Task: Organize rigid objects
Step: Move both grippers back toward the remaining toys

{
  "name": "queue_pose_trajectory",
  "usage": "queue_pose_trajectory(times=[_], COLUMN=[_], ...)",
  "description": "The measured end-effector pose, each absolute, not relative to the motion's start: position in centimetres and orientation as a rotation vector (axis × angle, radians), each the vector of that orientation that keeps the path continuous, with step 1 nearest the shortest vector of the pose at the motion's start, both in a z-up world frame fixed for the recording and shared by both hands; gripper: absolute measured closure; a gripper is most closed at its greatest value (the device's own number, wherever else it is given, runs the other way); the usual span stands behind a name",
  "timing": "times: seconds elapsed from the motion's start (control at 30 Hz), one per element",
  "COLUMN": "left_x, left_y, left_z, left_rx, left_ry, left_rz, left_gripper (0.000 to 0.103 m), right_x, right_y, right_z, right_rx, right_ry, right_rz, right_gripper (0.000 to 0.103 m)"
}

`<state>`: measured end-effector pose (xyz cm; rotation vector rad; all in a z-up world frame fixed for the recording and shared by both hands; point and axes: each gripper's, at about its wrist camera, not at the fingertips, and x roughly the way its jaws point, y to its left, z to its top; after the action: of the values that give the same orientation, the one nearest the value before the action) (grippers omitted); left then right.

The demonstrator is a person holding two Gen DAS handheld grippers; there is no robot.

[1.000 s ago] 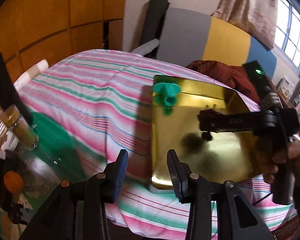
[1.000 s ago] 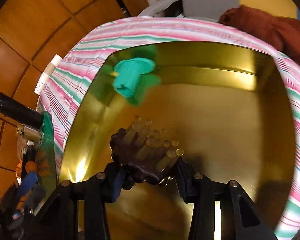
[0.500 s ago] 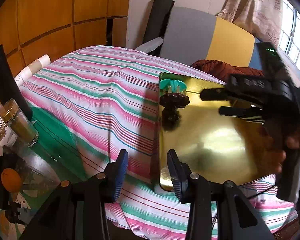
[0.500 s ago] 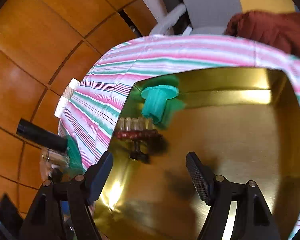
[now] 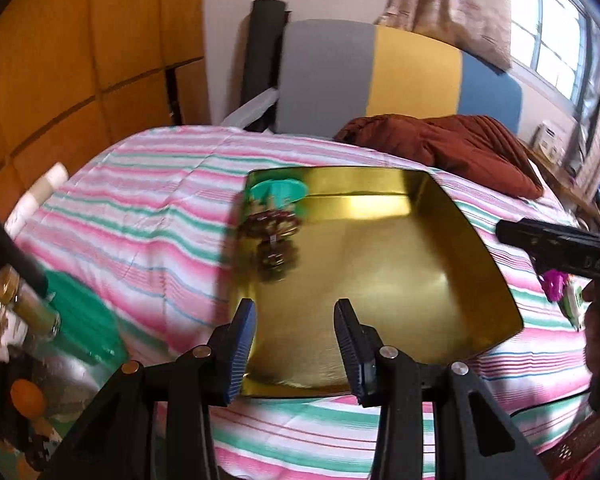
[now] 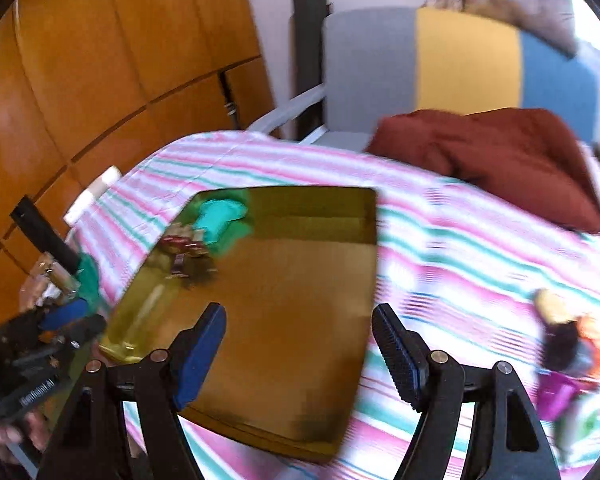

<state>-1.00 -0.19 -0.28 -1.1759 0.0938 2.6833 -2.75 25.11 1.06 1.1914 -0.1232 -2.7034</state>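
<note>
A shiny gold tray [image 5: 440, 288] [image 6: 300, 320] lies on the striped bed cover. In its far left corner stand a teal plastic piece [image 5: 278, 194] [image 6: 220, 218] and a dark red brush-like piece with pale pegs [image 5: 270, 224] [image 6: 182, 246]. My left gripper [image 5: 294, 344] is open and empty over the tray's near edge. My right gripper [image 6: 298, 354] is open and empty, above the tray's near right part. Small toys, purple, orange and yellow [image 6: 568, 360], lie on the cover to the right; a purple one shows in the left wrist view [image 5: 556, 290].
A rust-brown cushion [image 5: 452, 148] [image 6: 500, 156] lies at the bed's far side, before a grey, yellow and blue headboard [image 5: 412, 72]. At the left are a black tube [image 6: 44, 236], jars [image 5: 32, 308] and a green mat [image 5: 80, 320]. Wooden panels stand at the left.
My right gripper let go of the dark red piece in the tray's corner, opened and drew back to the right. The left gripper stayed open and shifted a little.
</note>
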Motion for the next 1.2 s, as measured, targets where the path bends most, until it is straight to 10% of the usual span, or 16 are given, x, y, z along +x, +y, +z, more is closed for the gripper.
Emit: queue_pose_trajectory(times=[0.3, 0.8, 1.2], left_x=[-0.4, 1.2, 1.8], left_y=[5.4, 14.2, 19.3], left_z=[1.2, 1.7, -0.3], left_rx=[-1.085, -0.995, -1.064], left_ry=[0.229, 0.419, 0.378], left_rz=[2.62, 2.489, 2.319], left_gripper=[0.063, 0.063, 0.063], right_x=[1.8, 6.2, 7.9], right_y=[37.7, 56.2, 58.4], right_z=[3.3, -2.5, -2.8], right_rx=[1.168, 1.294, 1.234], right_ry=[-0.127, -0.996, -1.264], right_rz=[-3.021, -3.256, -3.244], right_gripper=[0.026, 0.027, 0.027])
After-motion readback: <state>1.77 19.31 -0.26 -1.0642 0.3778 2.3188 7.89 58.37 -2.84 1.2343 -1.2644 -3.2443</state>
